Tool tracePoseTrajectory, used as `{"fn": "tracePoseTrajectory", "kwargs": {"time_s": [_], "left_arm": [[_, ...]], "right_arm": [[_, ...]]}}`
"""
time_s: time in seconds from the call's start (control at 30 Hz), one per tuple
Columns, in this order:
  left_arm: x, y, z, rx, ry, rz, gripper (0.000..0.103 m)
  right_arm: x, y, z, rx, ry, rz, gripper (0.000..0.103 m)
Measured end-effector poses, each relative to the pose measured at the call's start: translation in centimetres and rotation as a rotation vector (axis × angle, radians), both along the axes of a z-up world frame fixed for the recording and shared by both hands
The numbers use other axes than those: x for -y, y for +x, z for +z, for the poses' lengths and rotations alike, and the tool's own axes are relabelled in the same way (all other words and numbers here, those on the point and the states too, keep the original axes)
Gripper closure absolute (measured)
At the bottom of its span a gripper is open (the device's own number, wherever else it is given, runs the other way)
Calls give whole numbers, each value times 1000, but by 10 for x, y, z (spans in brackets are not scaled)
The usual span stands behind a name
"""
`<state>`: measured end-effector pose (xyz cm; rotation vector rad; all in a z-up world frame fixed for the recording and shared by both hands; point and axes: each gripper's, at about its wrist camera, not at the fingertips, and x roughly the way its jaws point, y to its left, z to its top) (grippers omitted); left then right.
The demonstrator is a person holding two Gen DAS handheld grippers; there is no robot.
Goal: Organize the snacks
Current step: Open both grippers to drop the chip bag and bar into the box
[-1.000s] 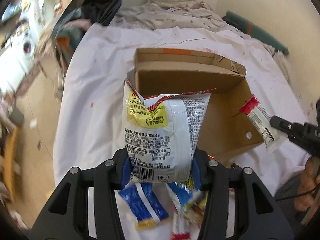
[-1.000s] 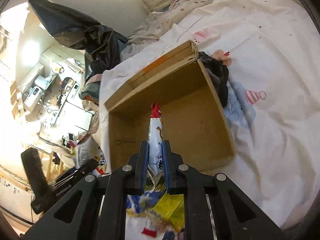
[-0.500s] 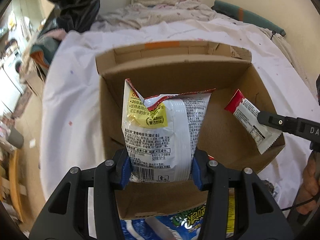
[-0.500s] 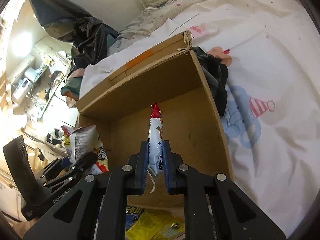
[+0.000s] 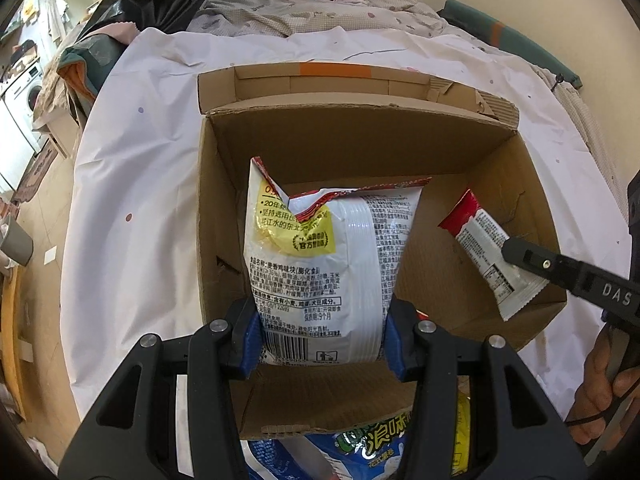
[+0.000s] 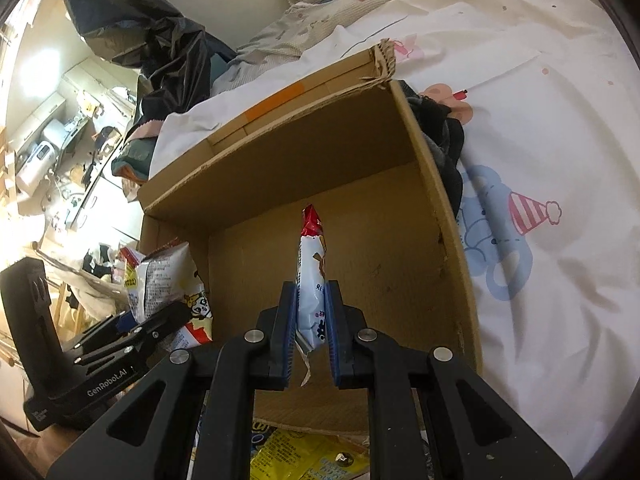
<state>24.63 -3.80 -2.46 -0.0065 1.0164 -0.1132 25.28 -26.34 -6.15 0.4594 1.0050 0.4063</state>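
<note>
An open cardboard box (image 5: 224, 208) (image 6: 360, 152) sits on the white bed sheet. My left gripper (image 5: 320, 332) is shut on a white and yellow snack bag (image 5: 328, 264), held upright inside the box's left half. The same bag (image 6: 164, 276) shows at the left of the right wrist view. My right gripper (image 6: 311, 324) is shut on a slim white snack packet with a red top (image 6: 312, 268), held over the box's right half. In the left wrist view that packet (image 5: 480, 252) hangs from the right gripper's finger at the right.
Loose snack packs lie on the sheet before the box's near wall: a blue and green one (image 5: 360, 448) and yellow ones (image 6: 304, 456). Dark clothing (image 6: 440, 136) lies against the box's right wall. Bedding (image 5: 320, 4) and a black plastic bag (image 6: 160, 32) lie beyond. A hand (image 5: 600, 392) holds the right gripper.
Both grippers came forward and down over the box, each keeping its snack. The loose packs on the sheet slid toward the bottom of the views.
</note>
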Motion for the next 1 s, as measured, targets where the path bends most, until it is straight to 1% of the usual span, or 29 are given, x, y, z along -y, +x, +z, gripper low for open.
{"fn": "tracePoseTrajectory", "kwargs": {"time_s": [0.1,0.2,0.23,0.27,0.4,0.43,0.47,0.5,0.53,0.57,0.6,0.9,1.0], "left_arm": [[2,-1,0,0,28,-3,57],[3,-2,-1,-1,31,-11,57],[4,-3,-1,-2,31,-15,56],[5,-3,-1,-2,32,-18,50],[6,-7,4,24,38,-21,36],[5,-7,5,28,34,-22,29],[4,-8,6,34,30,-20,22],[3,-8,8,42,24,-17,19],[2,-9,10,52,13,-16,18],[2,-10,11,57,7,-17,18],[2,-10,12,61,6,-18,17],[-1,-15,15,77,-1,-16,17],[-4,-24,21,120,8,-18,17]], "right_arm": [[-1,1,0,-1,-8,5,87],[-3,1,1,0,-7,9,86],[-3,1,2,5,-11,9,85],[-3,1,2,8,-15,10,85],[-5,0,3,12,-16,18,84],[-5,0,4,12,-18,20,84],[-5,0,4,14,-22,17,81],[-4,0,5,19,-28,13,71],[-4,-1,6,21,-30,6,65],[-2,-1,6,23,-25,-1,45],[0,-3,8,30,-18,-14,36],[3,0,8,17,-12,-22,36],[3,-3,11,23,-8,-24,36]]}}
